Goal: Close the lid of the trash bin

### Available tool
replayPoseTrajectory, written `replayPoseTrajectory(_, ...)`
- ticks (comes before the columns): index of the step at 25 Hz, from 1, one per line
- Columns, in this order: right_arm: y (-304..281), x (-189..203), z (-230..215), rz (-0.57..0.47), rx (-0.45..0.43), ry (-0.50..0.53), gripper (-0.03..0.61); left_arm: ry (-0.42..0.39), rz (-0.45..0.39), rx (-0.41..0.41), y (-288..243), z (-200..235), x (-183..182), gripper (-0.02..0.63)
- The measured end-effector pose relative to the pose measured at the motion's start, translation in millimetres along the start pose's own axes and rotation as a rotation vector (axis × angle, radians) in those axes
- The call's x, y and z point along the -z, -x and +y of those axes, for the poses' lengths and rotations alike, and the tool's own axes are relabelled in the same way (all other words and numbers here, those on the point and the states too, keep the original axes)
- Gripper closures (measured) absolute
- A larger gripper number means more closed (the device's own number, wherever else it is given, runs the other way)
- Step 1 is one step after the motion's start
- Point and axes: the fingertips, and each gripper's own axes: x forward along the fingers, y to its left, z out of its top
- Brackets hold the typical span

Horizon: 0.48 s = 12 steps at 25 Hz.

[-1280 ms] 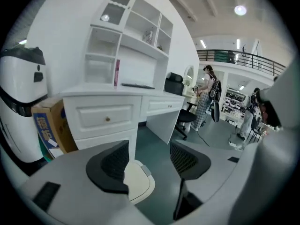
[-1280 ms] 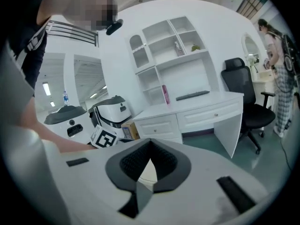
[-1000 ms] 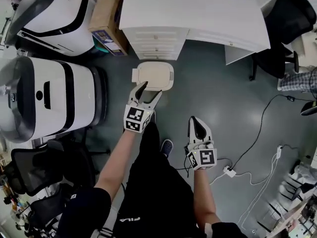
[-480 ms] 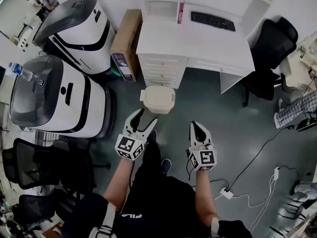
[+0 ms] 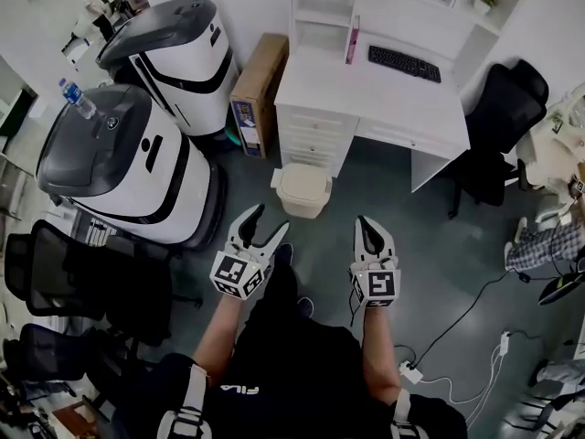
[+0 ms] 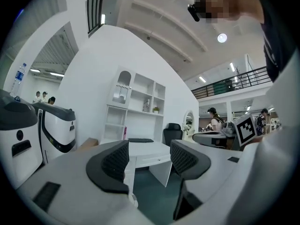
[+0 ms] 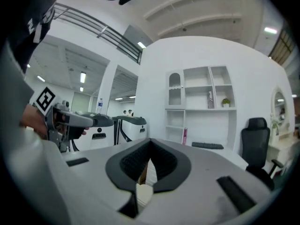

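Observation:
A small cream trash bin (image 5: 303,188) stands on the grey floor in front of the desk drawers, its lid lying flat on top. My left gripper (image 5: 266,220) is held open just short of the bin, at its lower left, touching nothing. To the bin's lower right, my right gripper (image 5: 368,228) is shut and empty. In the left gripper view the left gripper (image 6: 149,161) has its jaws well apart with only the room between them. In the right gripper view the right gripper (image 7: 150,161) has its pads pressed together.
A white desk (image 5: 366,99) with a keyboard (image 5: 404,62) stands behind the bin, a cardboard box (image 5: 256,94) to its left. Two large white-and-black machines (image 5: 128,163) fill the left side. Black office chairs (image 5: 498,126) stand right and lower left. Cables (image 5: 457,323) trail on the floor.
The head view has pulled up and back, so the bin looks smaller and farther. My left gripper, earlier at the bin's lid, has drawn back. The right gripper stays shut.

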Motion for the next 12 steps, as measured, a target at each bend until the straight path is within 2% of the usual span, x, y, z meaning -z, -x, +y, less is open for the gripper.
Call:
replayPoseTrajectory(2, 6, -2, 6, 0.003, -0.006, 0.031, 0.572, 0.0, -0.003, 0.001, 8, -8, -3, 0.331)
replayPoseTrajectory(7, 18, -7, 11, -0.018, -0.013, -0.034, 0.572, -0.013, -0.024, 0.006, 21, -21, -14, 0.331)
replayPoseTrajectory(12, 22, -13, 9, -0.024, -0.016, -0.007, 0.572, -0.008, -0.023, 0.021, 21, -30, -16, 0.331)
